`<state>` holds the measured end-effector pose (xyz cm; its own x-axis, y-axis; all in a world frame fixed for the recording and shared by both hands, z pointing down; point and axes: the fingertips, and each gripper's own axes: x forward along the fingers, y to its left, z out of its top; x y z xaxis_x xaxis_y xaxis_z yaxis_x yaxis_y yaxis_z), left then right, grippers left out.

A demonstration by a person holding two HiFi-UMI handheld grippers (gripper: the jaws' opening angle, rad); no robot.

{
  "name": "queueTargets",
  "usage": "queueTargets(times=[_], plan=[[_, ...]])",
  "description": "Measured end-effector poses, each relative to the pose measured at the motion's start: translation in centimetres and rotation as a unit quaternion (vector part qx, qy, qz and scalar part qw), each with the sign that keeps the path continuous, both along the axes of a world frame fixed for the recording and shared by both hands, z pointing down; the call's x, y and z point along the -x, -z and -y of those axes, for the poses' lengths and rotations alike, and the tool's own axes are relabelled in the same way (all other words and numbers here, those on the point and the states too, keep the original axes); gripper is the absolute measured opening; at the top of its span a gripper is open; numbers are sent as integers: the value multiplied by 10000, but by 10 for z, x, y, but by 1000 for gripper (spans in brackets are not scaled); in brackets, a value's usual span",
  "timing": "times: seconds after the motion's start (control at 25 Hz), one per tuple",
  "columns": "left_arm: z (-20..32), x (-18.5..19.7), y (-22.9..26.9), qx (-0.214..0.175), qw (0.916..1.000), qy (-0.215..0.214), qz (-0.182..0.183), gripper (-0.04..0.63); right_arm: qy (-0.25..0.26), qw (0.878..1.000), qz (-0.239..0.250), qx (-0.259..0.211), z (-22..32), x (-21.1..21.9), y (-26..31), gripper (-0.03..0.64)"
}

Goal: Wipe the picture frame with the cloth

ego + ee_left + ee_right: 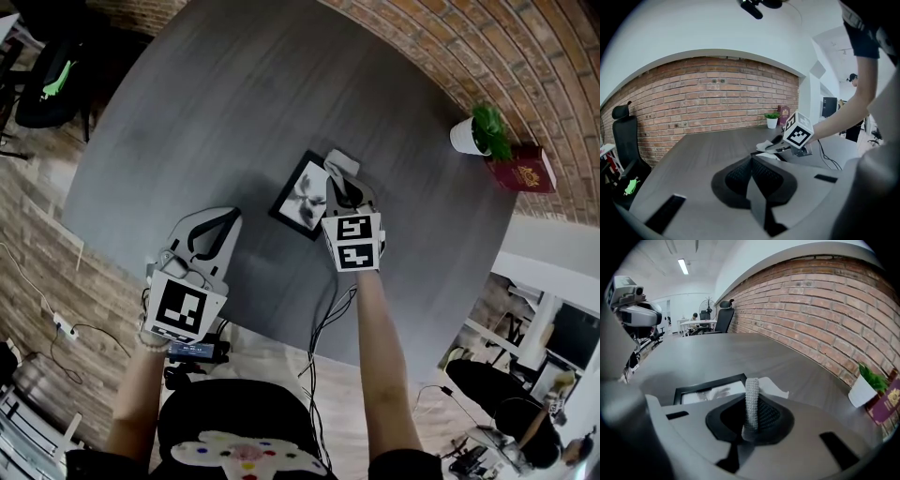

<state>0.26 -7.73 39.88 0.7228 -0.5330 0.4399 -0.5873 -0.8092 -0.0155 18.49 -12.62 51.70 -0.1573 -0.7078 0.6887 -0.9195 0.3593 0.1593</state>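
Note:
A black picture frame [302,195] with a pale print lies flat near the middle of the round grey table [225,103]. My right gripper [345,187] hovers over the frame's right edge, shut on a white waffle-weave cloth [339,165]. In the right gripper view a strip of the cloth [751,397] stands pinched between the jaws, with the frame [710,389] just beyond to the left. My left gripper [229,218] rests to the left of the frame, apart from it, shut with nothing in it. Its own view shows the jaws [751,161] meeting.
A small potted plant [476,131] and a red book [521,169] stand at the table's far right edge by the brick wall. Cables [323,319] hang over the near table edge. A black office chair [47,84] stands at the far left.

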Motion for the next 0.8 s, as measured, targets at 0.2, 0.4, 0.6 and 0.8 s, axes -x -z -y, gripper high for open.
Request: queueTargets(times=[0.2,0.4,0.6,0.8], plan=[[2,2,2,-61,10000,-3,18,9,225,9997,15,-26,14,19,0,25],[3,5,4,-83,10000,17,32,9,440,9990,2,1,22,31,0,25],[2,5,3,-102,9999,-10,58,9,363,9993,-13,11,18,25,-1,25],[1,3,4,-102,9999,-68,42,9,229,9997,-36,35,10,12,0,25]])
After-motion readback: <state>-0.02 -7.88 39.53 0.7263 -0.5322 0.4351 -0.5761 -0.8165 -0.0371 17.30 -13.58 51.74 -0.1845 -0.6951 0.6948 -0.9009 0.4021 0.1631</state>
